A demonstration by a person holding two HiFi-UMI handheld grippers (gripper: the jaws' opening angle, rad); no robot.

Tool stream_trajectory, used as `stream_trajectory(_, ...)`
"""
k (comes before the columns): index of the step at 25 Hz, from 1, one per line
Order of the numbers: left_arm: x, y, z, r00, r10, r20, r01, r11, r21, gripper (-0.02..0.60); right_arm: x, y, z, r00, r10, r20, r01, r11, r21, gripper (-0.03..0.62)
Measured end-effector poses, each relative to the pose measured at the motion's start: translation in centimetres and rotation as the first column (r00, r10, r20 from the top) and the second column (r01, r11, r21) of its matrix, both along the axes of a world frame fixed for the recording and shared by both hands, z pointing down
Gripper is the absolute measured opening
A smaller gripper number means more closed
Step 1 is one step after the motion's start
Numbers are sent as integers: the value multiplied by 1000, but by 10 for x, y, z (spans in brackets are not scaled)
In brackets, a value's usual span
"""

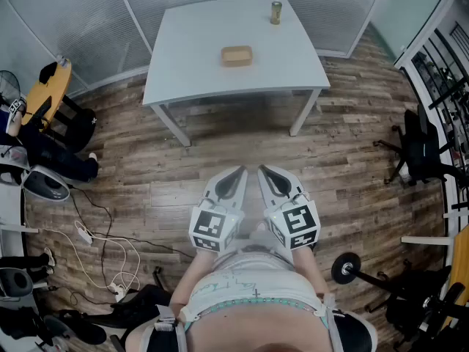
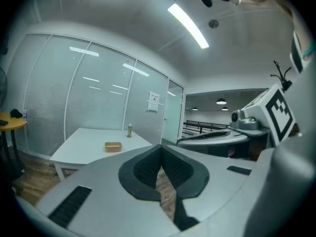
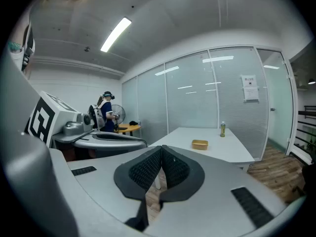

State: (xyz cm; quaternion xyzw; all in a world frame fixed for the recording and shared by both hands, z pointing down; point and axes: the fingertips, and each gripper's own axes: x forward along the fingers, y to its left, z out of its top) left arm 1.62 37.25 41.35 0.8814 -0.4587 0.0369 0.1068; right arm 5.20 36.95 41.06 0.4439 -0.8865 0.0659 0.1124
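The left gripper [image 1: 241, 171] and right gripper [image 1: 262, 170] are both closed on nothing. They sit side by side over the wooden floor [image 1: 242, 141], well apart from the white worktop [image 1: 192, 64]. There a tan box [image 1: 237, 56] and a bottle [image 1: 275, 12] stand untouched, and nothing has been picked up yet.

One table [image 1: 198, 57], one tray [image 1: 237, 56], one bottle [image 1: 275, 12]

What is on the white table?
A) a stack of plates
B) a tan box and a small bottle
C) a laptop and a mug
B: the head view shows a tan box and a small bottle on the white table.
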Motion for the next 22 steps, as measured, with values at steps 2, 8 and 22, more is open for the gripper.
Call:
stream_trajectory(2,3,1,0,1000,-2,2,2,1000,-2,3,2,2,0,1000,-1,0,1,1000,0,0)
stream_trajectory(8,11,3,-1,1000,-1,12,1,1000,2,3,10,4,-2,1000,1,13,-1,1000,3,0)
stream_trajectory(22,38,-2,4,997,-70,-25,70,997,-12,3,46,-2,-2,999,-35,24,35,999,8,0)
